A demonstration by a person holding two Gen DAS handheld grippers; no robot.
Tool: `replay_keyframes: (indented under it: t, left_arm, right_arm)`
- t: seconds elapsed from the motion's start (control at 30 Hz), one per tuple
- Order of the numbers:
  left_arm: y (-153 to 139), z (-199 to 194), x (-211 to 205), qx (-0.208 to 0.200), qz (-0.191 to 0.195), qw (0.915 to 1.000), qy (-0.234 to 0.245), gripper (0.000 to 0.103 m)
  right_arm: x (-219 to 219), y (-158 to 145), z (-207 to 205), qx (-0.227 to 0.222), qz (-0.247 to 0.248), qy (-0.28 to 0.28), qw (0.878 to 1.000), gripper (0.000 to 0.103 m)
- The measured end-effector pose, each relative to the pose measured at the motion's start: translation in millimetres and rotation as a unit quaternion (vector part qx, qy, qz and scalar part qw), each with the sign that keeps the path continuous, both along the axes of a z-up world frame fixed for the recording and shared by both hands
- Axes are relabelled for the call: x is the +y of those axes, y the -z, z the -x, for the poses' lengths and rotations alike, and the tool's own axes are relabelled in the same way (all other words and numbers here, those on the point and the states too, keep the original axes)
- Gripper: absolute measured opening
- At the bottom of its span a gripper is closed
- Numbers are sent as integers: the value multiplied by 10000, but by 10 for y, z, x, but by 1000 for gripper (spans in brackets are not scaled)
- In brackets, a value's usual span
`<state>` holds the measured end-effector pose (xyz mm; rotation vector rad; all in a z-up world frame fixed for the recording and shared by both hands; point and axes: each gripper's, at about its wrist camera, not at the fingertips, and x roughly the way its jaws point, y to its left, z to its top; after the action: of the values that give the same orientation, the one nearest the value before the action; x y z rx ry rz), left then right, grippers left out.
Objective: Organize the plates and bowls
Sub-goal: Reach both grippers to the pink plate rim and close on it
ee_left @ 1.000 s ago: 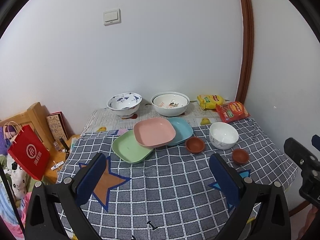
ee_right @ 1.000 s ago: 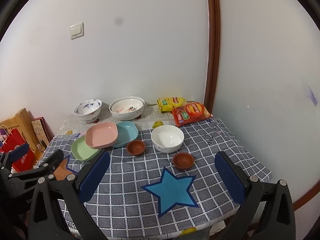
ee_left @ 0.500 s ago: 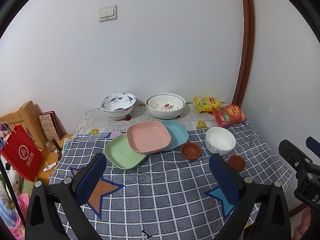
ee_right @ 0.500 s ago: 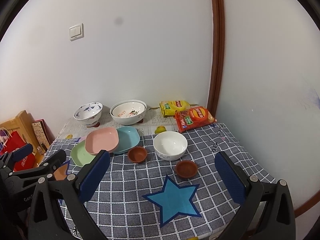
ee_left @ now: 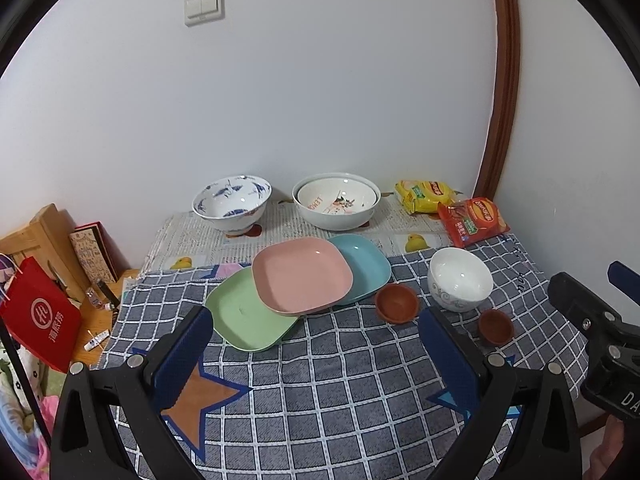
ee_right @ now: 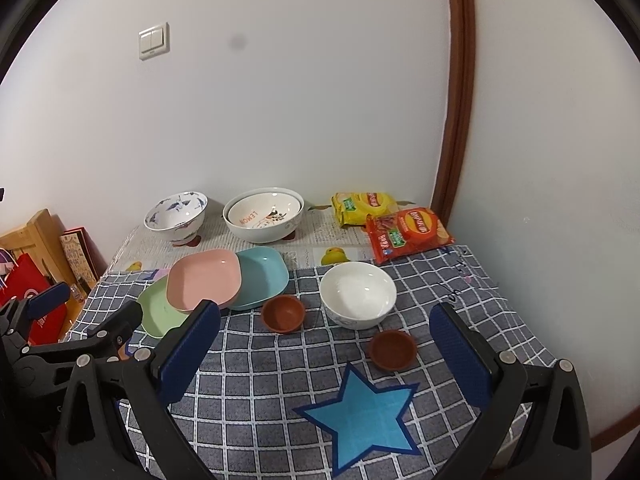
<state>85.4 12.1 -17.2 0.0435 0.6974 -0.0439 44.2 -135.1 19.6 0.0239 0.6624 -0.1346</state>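
Plates (ee_left: 302, 276) overlap, pink topmost (likely first to lift); left gripper (ee_left: 316, 354) and right gripper (ee_right: 324, 346) hover, jaws wide, empty.

Near side open, dishes crowd the middle and back of the checked cloth (ee_right: 256, 384).

Taking the white bowl (ee_right: 357, 294) as landmark: the cloth nearer the cameras than it is bare, blue star (ee_right: 358, 416) included, so entry from that side is free. Two brown saucers flank it, one (ee_right: 283, 313) to its left, one (ee_right: 392, 349) in front and slightly right, with narrow gaps between. Further left the pink plate (ee_right: 204, 279) overlaps the green plate (ee_right: 160, 312) and blue plate (ee_right: 262, 276), no passage through that cluster. Behind it, the lemon bowl (ee_right: 262, 214), patterned bowl (ee_right: 176, 212) and two snack packs (ee_right: 408, 232) line the wall. To its right, a bare strip of cloth, then wall.
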Motion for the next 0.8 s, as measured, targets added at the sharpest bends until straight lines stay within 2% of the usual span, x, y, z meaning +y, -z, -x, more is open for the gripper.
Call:
replay_keyframes:
  t: [0.17, 0.53, 0.8]
  left_arm:
    - [89, -258, 80, 174, 124, 9998, -43, 102]
    - [283, -774, 198, 419, -17, 9991, -95, 98]
    - [447, -1099, 423, 590, -19, 9976, -363, 98]
  right_arm:
    - [18, 82, -217, 34, -24, -77, 10000, 103]
    - [107, 254, -744, 77, -20, -294, 9995, 100]
    - [242, 412, -1124, 176, -36, -480, 9987, 100]
